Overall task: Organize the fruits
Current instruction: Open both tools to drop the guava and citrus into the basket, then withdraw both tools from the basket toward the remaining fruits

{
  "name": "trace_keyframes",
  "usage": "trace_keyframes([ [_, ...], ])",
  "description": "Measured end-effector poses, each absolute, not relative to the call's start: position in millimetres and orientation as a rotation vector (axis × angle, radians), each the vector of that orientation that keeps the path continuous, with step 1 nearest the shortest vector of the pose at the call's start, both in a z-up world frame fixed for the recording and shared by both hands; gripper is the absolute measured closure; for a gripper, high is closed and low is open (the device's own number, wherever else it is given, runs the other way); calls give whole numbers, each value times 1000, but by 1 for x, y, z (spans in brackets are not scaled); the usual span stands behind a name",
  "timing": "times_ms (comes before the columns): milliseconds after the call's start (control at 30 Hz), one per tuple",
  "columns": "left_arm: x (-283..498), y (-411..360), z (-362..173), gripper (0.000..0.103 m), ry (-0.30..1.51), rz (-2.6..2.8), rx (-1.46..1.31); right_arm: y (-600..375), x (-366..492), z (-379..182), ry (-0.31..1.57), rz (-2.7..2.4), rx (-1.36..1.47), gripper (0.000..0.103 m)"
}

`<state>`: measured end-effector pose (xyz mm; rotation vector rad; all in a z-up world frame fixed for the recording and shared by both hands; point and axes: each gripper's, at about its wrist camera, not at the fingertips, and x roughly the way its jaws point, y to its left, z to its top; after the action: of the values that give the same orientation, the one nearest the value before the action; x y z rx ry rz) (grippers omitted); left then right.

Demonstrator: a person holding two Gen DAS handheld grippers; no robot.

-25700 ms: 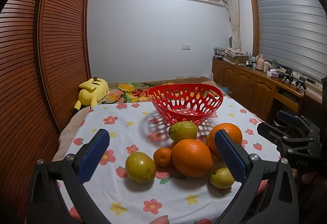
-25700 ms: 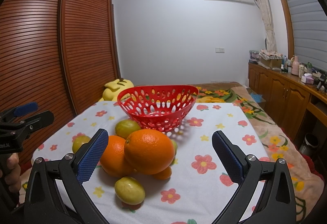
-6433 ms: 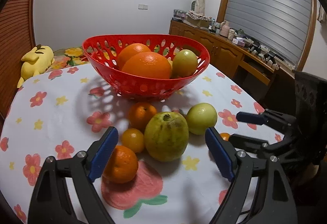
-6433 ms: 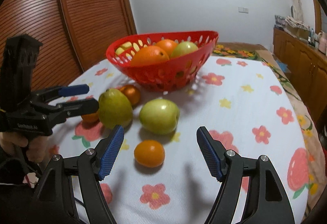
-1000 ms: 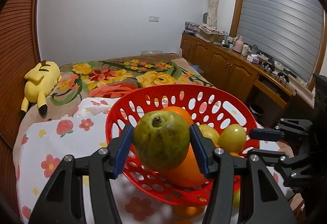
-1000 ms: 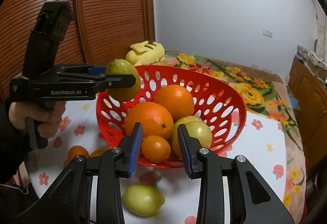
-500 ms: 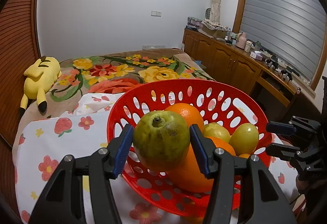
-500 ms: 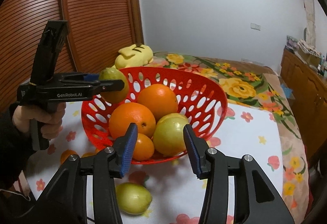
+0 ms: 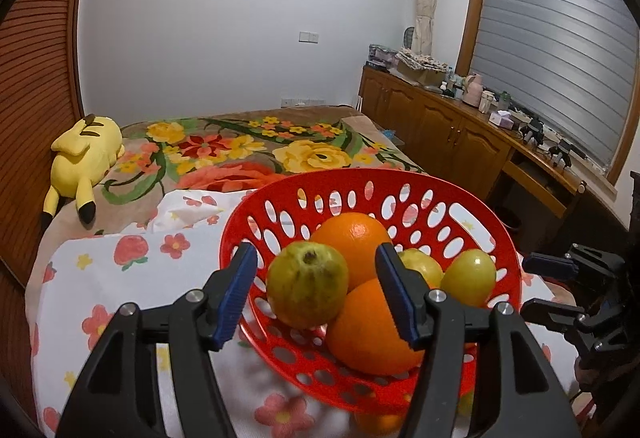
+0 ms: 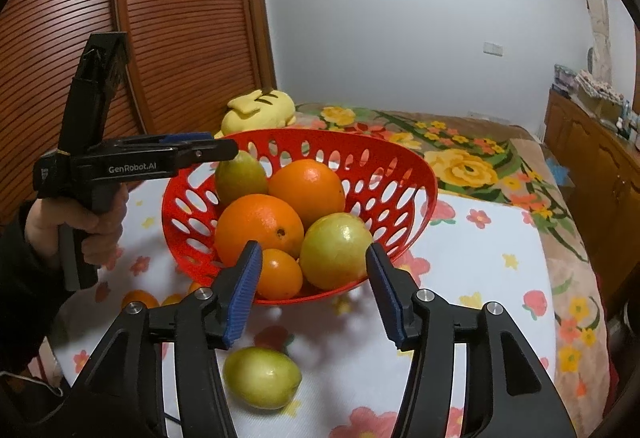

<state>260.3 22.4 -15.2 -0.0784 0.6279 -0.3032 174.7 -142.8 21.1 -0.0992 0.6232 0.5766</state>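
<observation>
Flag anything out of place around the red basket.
One green fruit lies on the flowered tablecloth in front of the red basket, and small oranges sit beside it. Nothing looks spilled or damaged.

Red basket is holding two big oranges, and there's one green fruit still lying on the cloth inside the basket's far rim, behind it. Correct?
Not quite. The green fruit lies on the cloth in front of the red basket, on the near side by the right gripper, as the right wrist view shows. The two big oranges are in the basket.
</observation>
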Motion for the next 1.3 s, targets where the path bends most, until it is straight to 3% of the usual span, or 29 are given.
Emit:
trace_keyframes([
  [367,217,23,-8,35,603,-318,-56,-148,141,29,591,520,-67,31],
  [767,164,23,-11,31,601,-333,-47,-144,95,24,586,496,-46,21],
  [1300,127,31,-65,30,710,-296,-67,-139,94,-14,658,485,-14,20],
])
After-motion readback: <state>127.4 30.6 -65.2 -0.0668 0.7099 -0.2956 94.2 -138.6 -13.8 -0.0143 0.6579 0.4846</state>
